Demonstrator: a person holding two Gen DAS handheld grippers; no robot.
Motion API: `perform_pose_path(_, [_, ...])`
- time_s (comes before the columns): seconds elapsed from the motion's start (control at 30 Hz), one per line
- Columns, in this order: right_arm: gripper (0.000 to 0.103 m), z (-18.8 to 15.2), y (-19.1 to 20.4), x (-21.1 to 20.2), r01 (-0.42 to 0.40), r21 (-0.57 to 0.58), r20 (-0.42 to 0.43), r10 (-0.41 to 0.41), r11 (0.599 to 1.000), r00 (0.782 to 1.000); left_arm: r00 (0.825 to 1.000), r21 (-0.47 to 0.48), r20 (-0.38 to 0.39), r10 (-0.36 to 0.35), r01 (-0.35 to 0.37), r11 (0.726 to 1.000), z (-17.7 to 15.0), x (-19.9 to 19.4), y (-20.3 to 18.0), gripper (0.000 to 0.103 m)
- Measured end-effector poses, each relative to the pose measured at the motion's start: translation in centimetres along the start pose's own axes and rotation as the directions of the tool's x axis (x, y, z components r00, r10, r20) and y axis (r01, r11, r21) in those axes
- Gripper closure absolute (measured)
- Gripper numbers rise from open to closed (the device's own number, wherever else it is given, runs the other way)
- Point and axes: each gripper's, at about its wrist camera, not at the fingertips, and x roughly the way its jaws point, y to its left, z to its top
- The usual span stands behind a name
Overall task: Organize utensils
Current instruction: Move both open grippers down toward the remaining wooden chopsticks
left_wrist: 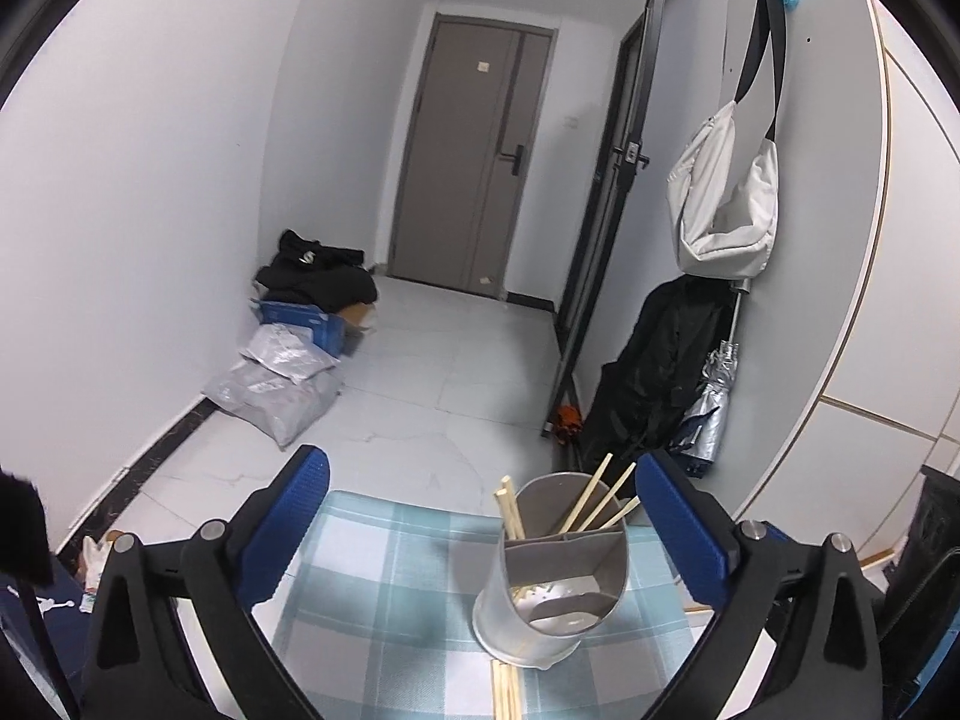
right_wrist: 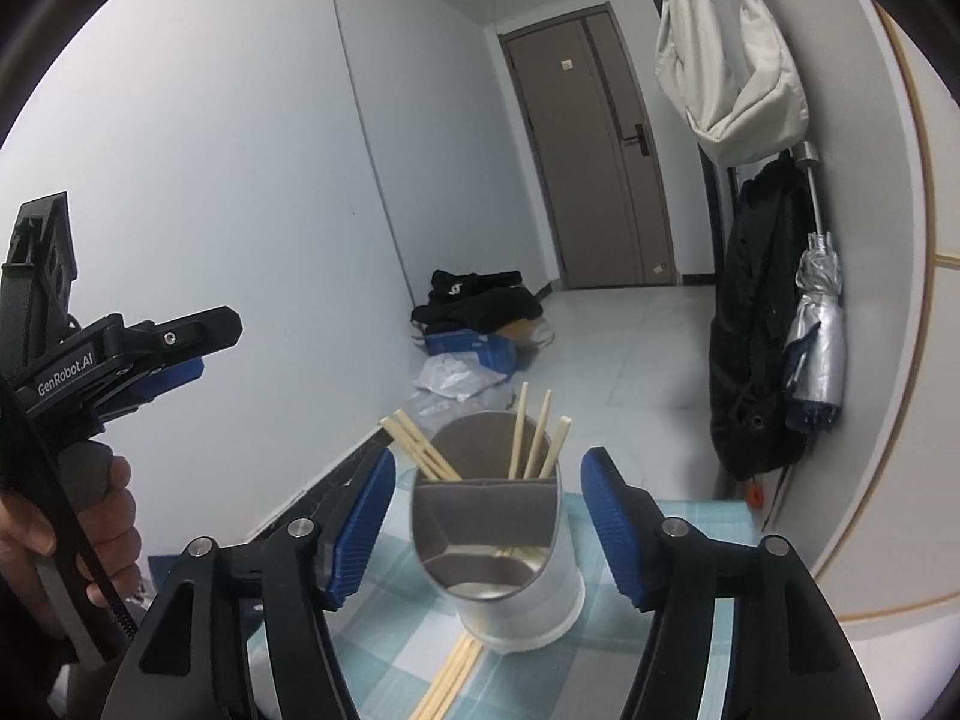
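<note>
Both my grippers, left (left_wrist: 480, 516) and right (right_wrist: 489, 516), gape empty around the metal holder (right_wrist: 498, 546); chopsticks (right_wrist: 534, 438) stand inside it, more chopsticks (right_wrist: 447, 681) lie before its base, awaiting pickup.

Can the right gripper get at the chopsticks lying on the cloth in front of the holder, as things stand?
Probably yes. The right gripper is open and empty, and the loose chopsticks lie bare on the checked cloth, nearer than the metal holder. Nothing covers them.
</note>
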Motion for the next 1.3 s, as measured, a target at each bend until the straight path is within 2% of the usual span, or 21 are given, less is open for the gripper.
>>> perform_pose_path(0.07, [0.032,-0.3,0.5,-0.8,0.012,-0.001,0.011,-0.012,1.000,1.000,1.000,0.001,0.001,0.011,-0.011,1.000,-0.4,-0.4,0.0,0.002])
perform_pose_path(0.47, [0.022,-3.1,2.0,-2.4,0.050,-0.024,0.011,-0.049,0.998,0.999,1.000,0.010,0.000,0.028,-0.028,1.000,-3.6,-1.8,0.4,0.001])
perform_pose_path(0.6, [0.019,-4.2,2.1,-2.4,0.064,-0.041,-0.001,-0.064,0.997,0.998,0.998,0.008,-0.028,0.047,-0.047,0.999,-5.2,-1.3,0.7,0.001])
perform_pose_path(0.77, [0.019,-5.5,1.9,-2.0,0.078,-0.040,-0.039,-0.079,0.996,0.996,0.996,-0.015,-0.063,0.066,-0.068,0.998,-6.9,-0.4,1.4,0.001])
perform_pose_path(0.9, [0.019,-6.4,1.3,-1.0,0.085,-0.030,-0.102,-0.088,0.996,0.991,0.993,-0.012,-0.087,0.080,-0.082,0.997,-8.6,0.8,1.7,0.001])
perform_pose_path(1.1, [0.019,-8.5,0.0,1.3,0.135,0.002,-0.221,-0.132,0.991,0.966,0.984,-0.011,-0.150,0.093,-0.096,0.995,-10.5,2.3,2.6,0.001])
perform_pose_path(1.23, [0.019,-10.2,0.0,3.5,0.129,-0.004,-0.320,-0.123,0.992,0.939,0.973,-0.021,-0.207,0.107,-0.114,0.993,-10.9,3.1,3.6,0.001])
perform_pose_path(1.3, [0.019,-11.1,0.2,4.9,0.122,-0.013,-0.384,-0.118,0.992,0.916,0.969,-0.038,-0.223,0.110,-0.121,0.992,-10.9,3.3,4.2,0.001])
